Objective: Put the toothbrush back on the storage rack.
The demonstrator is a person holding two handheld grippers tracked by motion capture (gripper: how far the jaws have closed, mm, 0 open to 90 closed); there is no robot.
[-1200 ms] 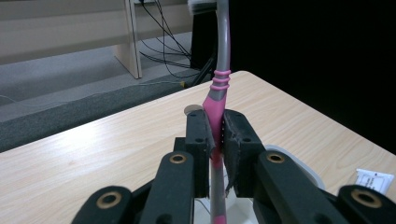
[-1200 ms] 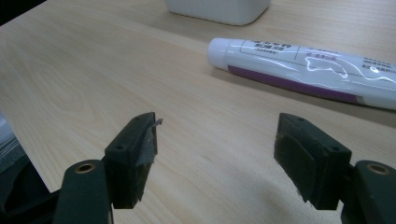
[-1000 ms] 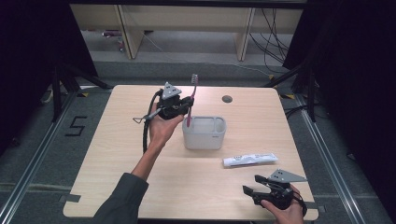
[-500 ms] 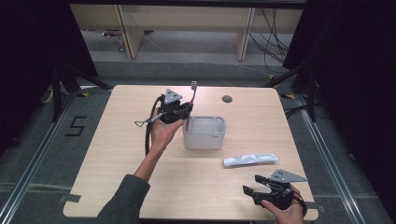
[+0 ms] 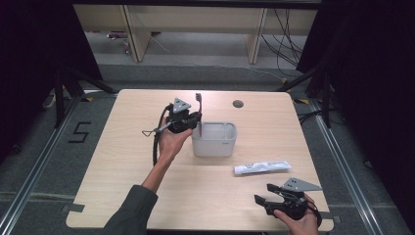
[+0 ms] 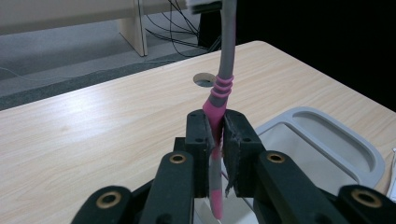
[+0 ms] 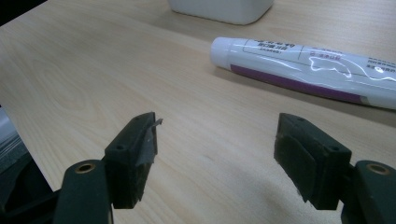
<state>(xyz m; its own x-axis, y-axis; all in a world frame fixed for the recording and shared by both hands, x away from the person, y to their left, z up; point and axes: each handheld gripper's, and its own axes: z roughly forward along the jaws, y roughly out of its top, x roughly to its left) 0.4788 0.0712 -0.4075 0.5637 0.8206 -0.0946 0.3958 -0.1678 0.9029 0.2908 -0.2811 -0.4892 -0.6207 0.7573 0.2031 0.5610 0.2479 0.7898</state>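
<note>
**Toothbrush held upright over the holder**

The left gripper [image 5: 192,119] has its fingers clamped on a pink-and-grey toothbrush [image 6: 219,93], head up, so its handle can drop into the grey holder [image 5: 214,140] at mid-desk. The right gripper [image 5: 264,201] waits wide-fingered at the near right corner beside the toothpaste tube [image 7: 308,65]. The pale wood desk [image 5: 117,161] stands among dark curtains.

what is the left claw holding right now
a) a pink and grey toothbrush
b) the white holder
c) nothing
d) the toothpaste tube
a: in the left gripper view the left claw is clamped on the pink and grey toothbrush, held upright over the white holder, while the toothpaste tube lies on the table.
</note>
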